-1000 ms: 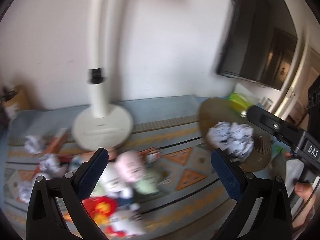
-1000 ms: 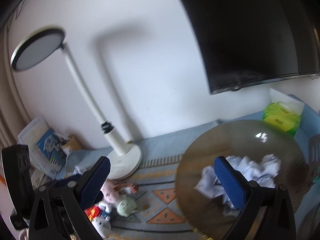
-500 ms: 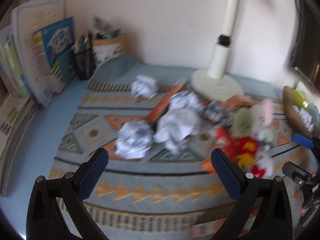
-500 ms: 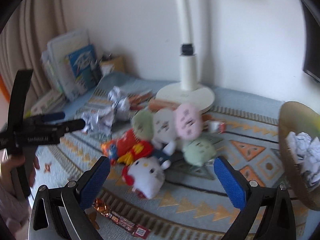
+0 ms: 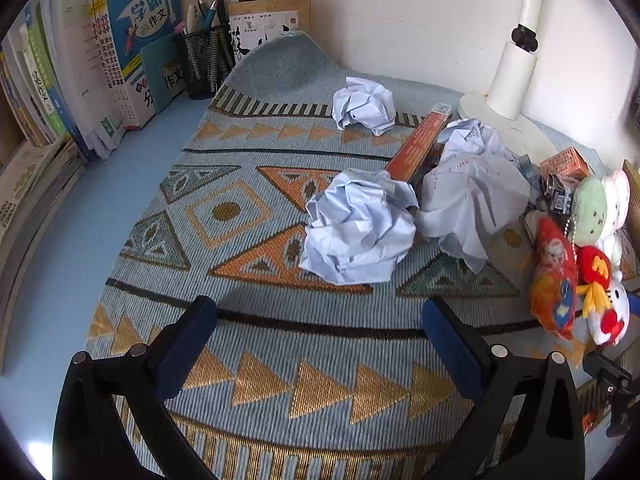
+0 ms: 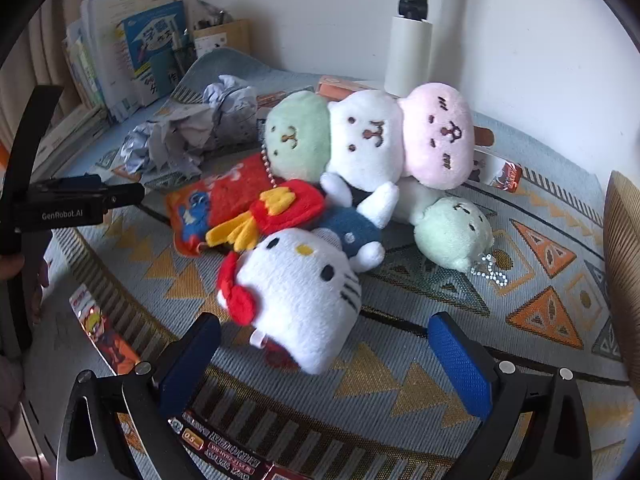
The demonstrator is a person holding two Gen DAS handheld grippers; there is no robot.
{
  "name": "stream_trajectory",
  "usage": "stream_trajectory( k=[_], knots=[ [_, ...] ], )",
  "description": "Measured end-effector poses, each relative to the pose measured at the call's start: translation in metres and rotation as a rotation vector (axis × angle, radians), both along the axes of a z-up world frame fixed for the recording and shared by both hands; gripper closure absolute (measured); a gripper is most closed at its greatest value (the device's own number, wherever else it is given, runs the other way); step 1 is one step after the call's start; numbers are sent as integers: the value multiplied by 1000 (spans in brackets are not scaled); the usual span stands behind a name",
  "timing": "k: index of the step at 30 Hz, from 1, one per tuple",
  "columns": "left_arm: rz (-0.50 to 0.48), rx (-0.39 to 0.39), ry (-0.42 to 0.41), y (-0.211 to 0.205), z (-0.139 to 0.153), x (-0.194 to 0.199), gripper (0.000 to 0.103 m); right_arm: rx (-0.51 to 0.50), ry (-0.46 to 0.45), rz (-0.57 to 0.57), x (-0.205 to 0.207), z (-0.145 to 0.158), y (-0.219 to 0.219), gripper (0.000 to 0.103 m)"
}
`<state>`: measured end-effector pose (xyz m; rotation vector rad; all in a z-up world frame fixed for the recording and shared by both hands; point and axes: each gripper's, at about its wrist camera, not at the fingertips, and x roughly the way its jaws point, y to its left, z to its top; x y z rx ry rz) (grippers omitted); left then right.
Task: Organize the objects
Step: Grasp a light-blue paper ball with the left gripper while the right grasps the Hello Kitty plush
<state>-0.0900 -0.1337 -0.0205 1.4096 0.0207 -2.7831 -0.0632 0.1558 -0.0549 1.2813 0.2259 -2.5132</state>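
Observation:
In the left wrist view three crumpled paper balls lie on the patterned mat (image 5: 248, 320): the nearest paper ball (image 5: 356, 232) just ahead of my open, empty left gripper (image 5: 316, 328), a bigger paper ball (image 5: 472, 196) to its right, a third paper ball (image 5: 364, 104) farther back. An orange box (image 5: 420, 148) lies among them. My right gripper (image 6: 324, 344) is open low over the mat, and a white cat plush (image 6: 296, 292) lies just before its fingers, slightly left. Behind it are piled a green plush (image 6: 298, 134), a white plush (image 6: 366, 136), a pink plush (image 6: 438, 132) and a red pouch (image 6: 216, 204).
Books (image 5: 80, 60) and a mesh pen holder (image 5: 204, 64) stand at the back left. A white lamp base (image 5: 508, 120) sits back right. A woven basket rim (image 6: 624, 260) shows at the far right. Snack wrappers (image 6: 104, 332) lie at the mat's front edge.
Both grippers swung down and leftward from the wall and basket to the mat. The left now faces the paper balls, the right has closed in on the plush pile. Both stayed open.

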Motion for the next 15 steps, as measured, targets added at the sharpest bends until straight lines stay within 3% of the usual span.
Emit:
stream_trajectory(
  k=[15],
  knots=[
    [45,0,-2,-9,0,-32,0,9,4,-23,-21,0,-9,0]
  ],
)
